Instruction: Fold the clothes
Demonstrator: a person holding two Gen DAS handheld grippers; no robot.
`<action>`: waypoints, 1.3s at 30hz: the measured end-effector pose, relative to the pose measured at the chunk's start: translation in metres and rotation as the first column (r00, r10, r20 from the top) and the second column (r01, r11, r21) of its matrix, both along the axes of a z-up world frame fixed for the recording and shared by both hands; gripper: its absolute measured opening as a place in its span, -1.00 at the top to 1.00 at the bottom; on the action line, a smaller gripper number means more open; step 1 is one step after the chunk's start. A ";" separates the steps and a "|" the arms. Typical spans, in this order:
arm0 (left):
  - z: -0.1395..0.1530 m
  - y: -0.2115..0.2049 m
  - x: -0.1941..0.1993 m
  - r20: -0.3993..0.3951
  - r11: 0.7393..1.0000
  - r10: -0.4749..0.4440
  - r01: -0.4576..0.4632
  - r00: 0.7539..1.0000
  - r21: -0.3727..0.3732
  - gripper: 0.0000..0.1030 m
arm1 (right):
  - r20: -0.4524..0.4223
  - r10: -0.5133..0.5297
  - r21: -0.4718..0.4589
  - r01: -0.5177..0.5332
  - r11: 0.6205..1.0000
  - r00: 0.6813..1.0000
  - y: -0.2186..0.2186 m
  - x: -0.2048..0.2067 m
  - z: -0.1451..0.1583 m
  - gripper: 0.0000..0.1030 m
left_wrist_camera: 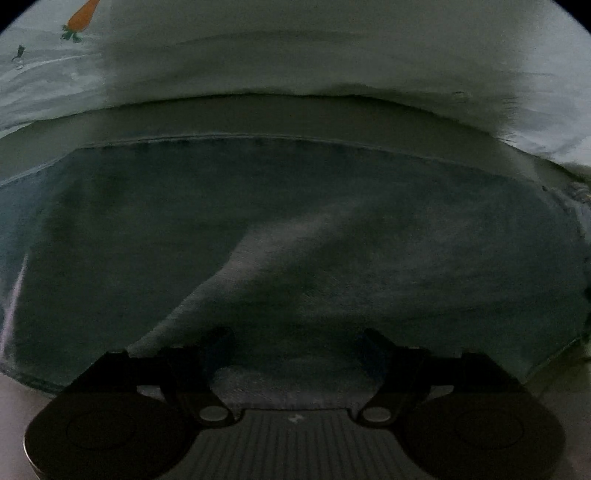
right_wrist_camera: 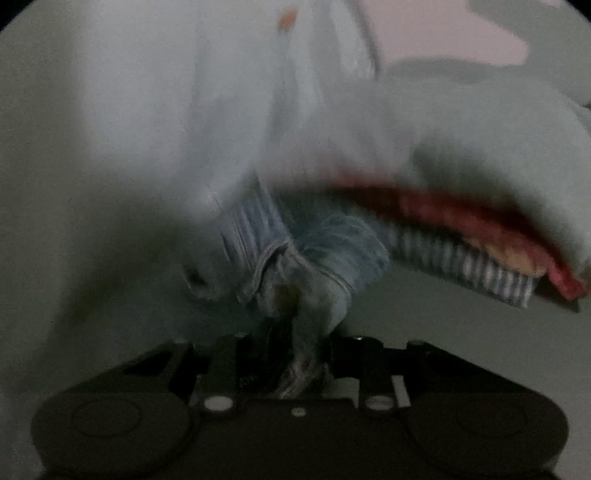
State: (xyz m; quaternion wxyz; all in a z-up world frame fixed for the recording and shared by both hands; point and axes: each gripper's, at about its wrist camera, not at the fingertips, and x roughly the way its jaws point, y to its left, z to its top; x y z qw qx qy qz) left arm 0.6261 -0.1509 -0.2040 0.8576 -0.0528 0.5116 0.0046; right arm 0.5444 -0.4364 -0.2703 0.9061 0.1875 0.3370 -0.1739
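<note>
A dark blue denim garment [left_wrist_camera: 332, 229] lies spread wide in the left wrist view, its stitched hem running across the upper part. My left gripper [left_wrist_camera: 297, 347] hovers low over its near edge, open, the fingers far apart with flat denim showing between them. In the blurred right wrist view, a bunched, lighter piece of denim [right_wrist_camera: 332, 243] with a seam narrows down into my right gripper [right_wrist_camera: 301, 354]. That gripper is shut on the bunch, which rises from between the dark fingers [right_wrist_camera: 343, 350].
A white sheet [left_wrist_camera: 295, 55] with a carrot print [left_wrist_camera: 79, 18] lies beyond the denim. In the right wrist view, blue-and-white striped cloth [right_wrist_camera: 461, 258] and a red cloth [right_wrist_camera: 480, 218] sit under a pale fabric fold [right_wrist_camera: 480, 140]. A pink patch [right_wrist_camera: 436, 33] shows at the top.
</note>
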 end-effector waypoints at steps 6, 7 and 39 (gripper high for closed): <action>0.005 0.026 -0.015 -0.011 0.997 0.040 -0.040 0.999 -0.058 -0.61 | 0.003 0.071 -0.192 -0.069 0.979 0.998 0.019 -0.007 0.034 -0.15; 0.008 0.036 -0.021 -0.008 0.994 0.073 -0.073 0.997 -0.087 -0.61 | 0.002 0.088 -0.234 -0.085 0.968 0.996 0.026 -0.012 0.039 -0.15; -0.005 0.490 -0.174 0.133 0.855 0.484 -0.434 0.865 -0.285 -0.84 | -0.154 0.688 -0.321 -0.695 0.644 0.709 0.503 -0.172 0.039 0.53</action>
